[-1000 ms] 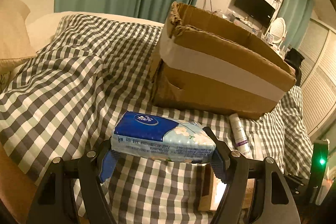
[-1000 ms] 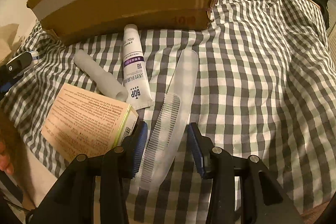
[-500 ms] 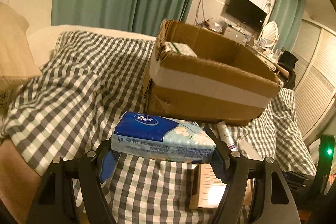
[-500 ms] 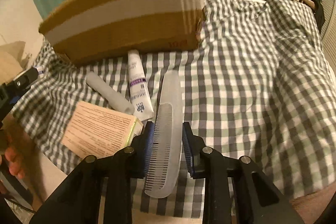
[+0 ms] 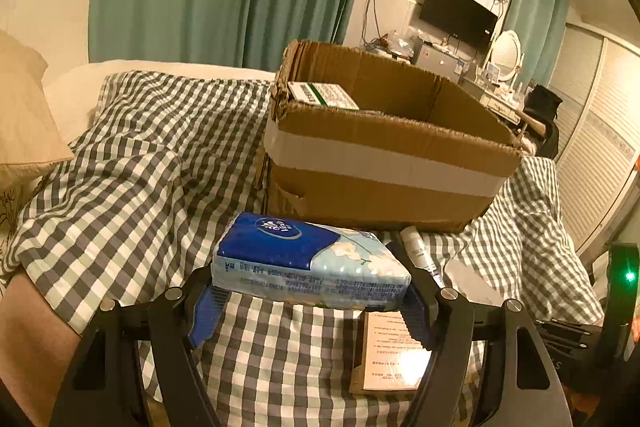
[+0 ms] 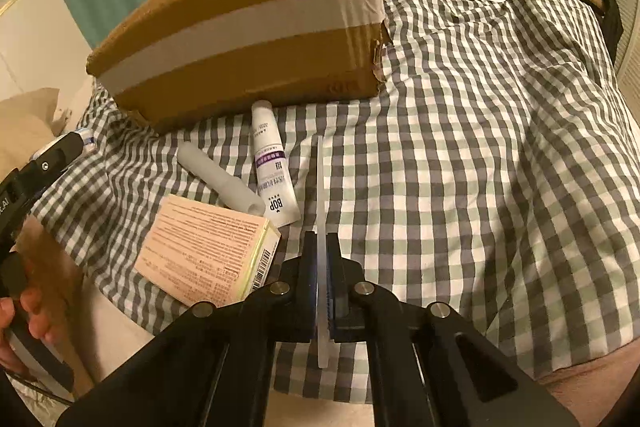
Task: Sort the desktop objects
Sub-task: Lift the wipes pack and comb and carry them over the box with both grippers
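Comb (image 6: 320, 187) pinched edge-on in right gripper (image 6: 321, 291), jaws just closed; might twist loose before reaching cardboard box (image 6: 248, 27)

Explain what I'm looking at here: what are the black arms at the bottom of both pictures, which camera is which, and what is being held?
No robot here: a person holds a two-finger hand tool in each hand, each with a fisheye camera looking along its jaws. The black arms are those tools.

The left view shows the left gripper clamped across a blue tissue pack, held above the checked bedcover. Beyond it stands an open cardboard box with a small green-and-white box already inside.

The right view shows the right gripper, whose jaws have just closed on a clear plastic comb, now held edge-on. Left of it lie a white tube, a grey cylinder and a beige carton. At the far left edge is the person's left hand with its tool.
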A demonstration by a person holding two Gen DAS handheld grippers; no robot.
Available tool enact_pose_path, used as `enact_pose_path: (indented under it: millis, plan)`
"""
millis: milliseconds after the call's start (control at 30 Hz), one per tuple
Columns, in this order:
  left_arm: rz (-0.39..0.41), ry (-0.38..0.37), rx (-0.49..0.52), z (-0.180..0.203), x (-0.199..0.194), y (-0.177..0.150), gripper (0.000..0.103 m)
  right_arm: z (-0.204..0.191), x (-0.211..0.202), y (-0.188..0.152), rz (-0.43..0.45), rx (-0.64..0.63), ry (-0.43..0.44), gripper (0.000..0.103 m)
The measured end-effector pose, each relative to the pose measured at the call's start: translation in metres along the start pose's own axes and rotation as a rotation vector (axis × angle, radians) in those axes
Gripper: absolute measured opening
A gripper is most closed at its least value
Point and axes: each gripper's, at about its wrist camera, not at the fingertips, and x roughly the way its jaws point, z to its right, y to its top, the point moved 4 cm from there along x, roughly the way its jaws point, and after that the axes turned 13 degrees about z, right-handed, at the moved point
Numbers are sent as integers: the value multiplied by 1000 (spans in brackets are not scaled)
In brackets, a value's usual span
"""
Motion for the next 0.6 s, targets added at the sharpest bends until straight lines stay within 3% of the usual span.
enact_pose_path:
  millis: [267,600]
  plan:
    - [17,-13,-16,1,-3,5,75,-6,-20,19,74,23,55,3]
    - [78,-70,14,22,-11,40,75,-29,-66,64,220,-23,122,3]
